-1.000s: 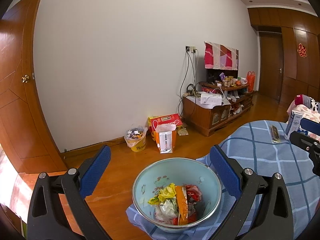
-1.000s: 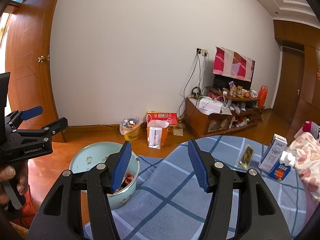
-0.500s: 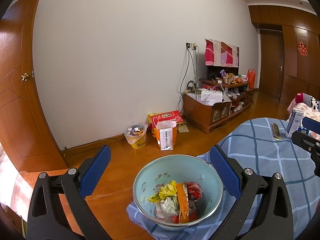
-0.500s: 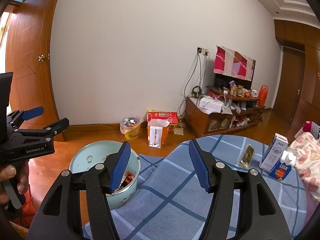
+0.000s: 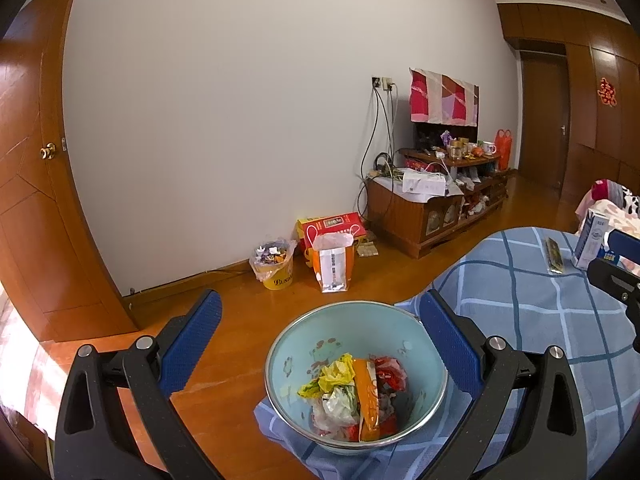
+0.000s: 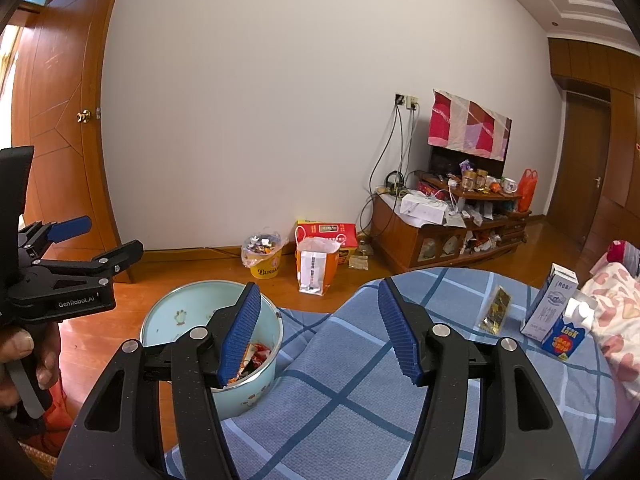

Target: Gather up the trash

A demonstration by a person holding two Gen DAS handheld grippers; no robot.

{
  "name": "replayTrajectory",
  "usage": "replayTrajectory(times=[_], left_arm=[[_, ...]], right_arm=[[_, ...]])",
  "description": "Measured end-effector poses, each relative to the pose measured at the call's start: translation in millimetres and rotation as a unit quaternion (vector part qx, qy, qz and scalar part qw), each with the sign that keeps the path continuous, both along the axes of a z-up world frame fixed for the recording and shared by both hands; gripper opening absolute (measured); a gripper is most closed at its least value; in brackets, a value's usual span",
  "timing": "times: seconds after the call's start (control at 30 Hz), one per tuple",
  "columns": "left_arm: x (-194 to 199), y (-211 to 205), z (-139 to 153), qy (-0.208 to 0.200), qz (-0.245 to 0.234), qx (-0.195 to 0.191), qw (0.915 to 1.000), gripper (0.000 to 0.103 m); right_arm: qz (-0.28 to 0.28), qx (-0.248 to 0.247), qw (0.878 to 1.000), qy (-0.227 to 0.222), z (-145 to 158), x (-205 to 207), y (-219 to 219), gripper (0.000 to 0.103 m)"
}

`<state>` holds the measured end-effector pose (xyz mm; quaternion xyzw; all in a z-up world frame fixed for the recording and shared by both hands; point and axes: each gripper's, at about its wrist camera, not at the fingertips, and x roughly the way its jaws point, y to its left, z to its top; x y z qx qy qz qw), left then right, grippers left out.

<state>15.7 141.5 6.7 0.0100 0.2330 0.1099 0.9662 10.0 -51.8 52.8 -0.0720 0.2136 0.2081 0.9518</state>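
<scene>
Nothing's really shifting since a second ago: both tongs, left [image 5: 320, 334] and right [image 6: 318, 332], are hanging spread and empty while the light, crinkly gold wrapper [image 6: 495, 310], best pinched at an edge, is lying on the desk [image 6: 360, 400] beside the milk carton [image 6: 550, 306].

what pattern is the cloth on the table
Blue check with lighter and darker blue lines, on the cloth; clearest in the right wrist view.

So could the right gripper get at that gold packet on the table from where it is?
Probably yes. The right gripper is open and empty, and the gold packet lies flat on bare cloth ahead and to its right, apart from the milk carton.
</scene>
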Motion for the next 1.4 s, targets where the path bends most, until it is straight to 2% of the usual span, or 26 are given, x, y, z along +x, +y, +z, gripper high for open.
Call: replayTrajectory(times=[1.17,1.3,1.4], left_arm=[[4.6,-17.3,-14.3,0.019,-0.017,0.023,0.9994,0.097],[7.2,-10.4,-17.1,0.027,-0.021,0.007,0.9994,0.097],[11.0,-3.6,-23.5,0.035,-0.013,-0.006,0.9993,0.097]], right_arm=[[-0.005,-0.004,1.000,0.000,-6.6,-2.7,0.6,0.065],[-0.029,-0.013,0.999,0.008,-11.7,5.3,-23.2,0.073],[-0.067,-0.006,0.997,0.049,-24.2,25.4,-63.4,0.078]])
